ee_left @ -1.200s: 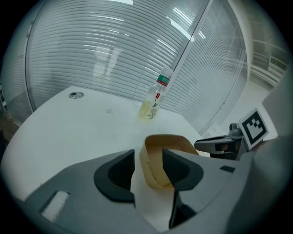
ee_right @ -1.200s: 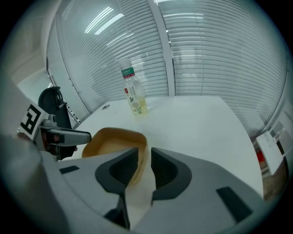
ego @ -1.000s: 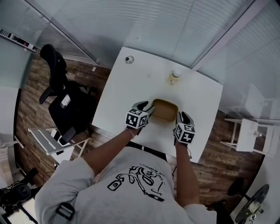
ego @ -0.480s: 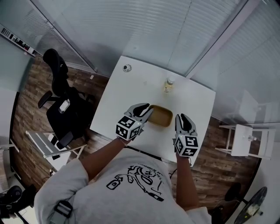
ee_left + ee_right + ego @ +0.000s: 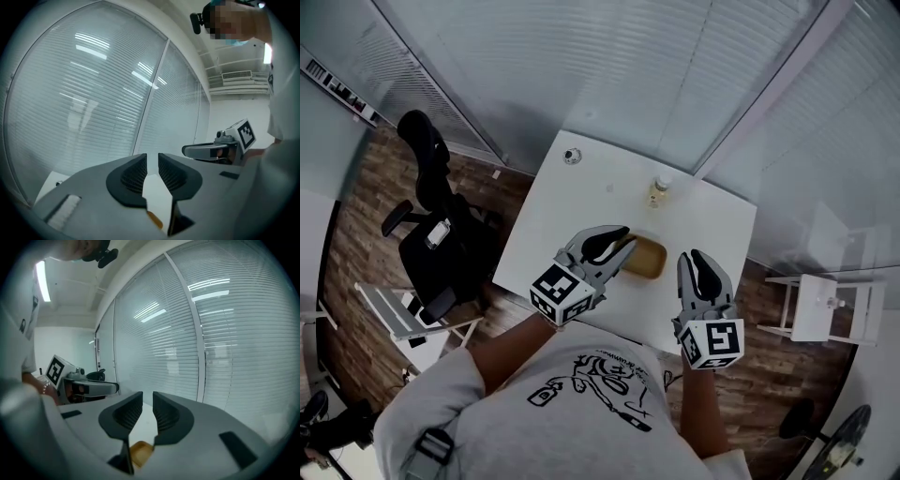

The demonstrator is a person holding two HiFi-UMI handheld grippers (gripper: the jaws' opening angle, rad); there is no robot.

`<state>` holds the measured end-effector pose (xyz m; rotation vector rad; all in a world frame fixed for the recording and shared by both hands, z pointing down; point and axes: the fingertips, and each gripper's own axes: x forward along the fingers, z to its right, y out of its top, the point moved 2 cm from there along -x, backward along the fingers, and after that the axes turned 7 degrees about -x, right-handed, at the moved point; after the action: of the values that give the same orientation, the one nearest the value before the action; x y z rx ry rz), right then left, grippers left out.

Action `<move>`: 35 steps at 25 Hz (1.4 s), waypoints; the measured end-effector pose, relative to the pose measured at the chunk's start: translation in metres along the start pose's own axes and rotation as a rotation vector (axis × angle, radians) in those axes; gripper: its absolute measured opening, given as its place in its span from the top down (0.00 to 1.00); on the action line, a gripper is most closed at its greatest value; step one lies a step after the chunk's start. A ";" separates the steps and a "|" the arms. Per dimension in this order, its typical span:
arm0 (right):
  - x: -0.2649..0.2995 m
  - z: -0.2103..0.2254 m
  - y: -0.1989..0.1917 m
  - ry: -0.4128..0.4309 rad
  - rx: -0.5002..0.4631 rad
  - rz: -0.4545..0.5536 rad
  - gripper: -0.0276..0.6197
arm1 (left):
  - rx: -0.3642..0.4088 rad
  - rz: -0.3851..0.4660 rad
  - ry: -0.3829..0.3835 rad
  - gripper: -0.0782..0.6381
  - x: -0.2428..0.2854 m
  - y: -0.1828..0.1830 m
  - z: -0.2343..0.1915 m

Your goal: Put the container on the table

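The tan container (image 5: 648, 260) sits on the white surface (image 5: 581, 202), with neither pair of tongs touching it. The left tongs (image 5: 617, 238) hang in the air over the container's left end, their jaws closing to a thin gap with nothing between them. The right tongs (image 5: 697, 263) are held off the container's right side, drawn nearly together and also empty. A small bottle (image 5: 659, 191) stands just beyond the container.

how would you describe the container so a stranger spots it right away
Find the white table by the blinds. Near the person's edge lies the container, with a small bottle beyond it. It is the only tan, shallow, open rectangular dish there.
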<state>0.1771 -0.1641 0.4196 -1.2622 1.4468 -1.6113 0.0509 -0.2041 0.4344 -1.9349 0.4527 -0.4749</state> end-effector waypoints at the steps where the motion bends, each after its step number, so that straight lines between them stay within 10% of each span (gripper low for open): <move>1: -0.003 -0.002 0.009 0.004 -0.008 0.011 0.86 | 0.010 0.012 -0.006 0.79 -0.003 0.008 0.005; 13: -0.040 -0.022 0.084 0.045 -0.059 0.108 0.86 | 0.045 0.084 -0.094 0.78 -0.028 0.067 0.054; 35: -0.051 -0.029 0.092 0.028 -0.073 0.115 0.86 | 0.034 0.066 -0.106 0.78 -0.033 0.066 0.063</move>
<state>0.1550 -0.1260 0.3200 -1.1779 1.5793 -1.5182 0.0492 -0.1641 0.3459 -1.8964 0.4362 -0.3339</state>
